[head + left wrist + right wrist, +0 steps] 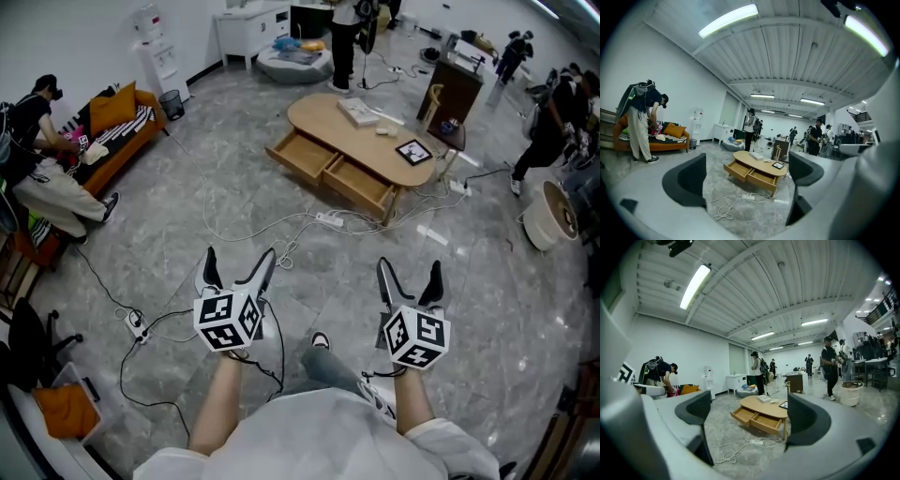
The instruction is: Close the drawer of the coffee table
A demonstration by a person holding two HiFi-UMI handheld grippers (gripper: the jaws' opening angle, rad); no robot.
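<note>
An oval wooden coffee table stands a few steps ahead, with two drawers pulled out toward me: a left drawer and a right drawer. Both look empty. The table also shows in the left gripper view and the right gripper view. My left gripper and right gripper are held side by side in front of me, well short of the table. Both are open with nothing between the jaws.
A book and a framed picture lie on the tabletop. A power strip and loose white and black cables cross the floor between me and the table. An orange sofa is left; several people stand around the room.
</note>
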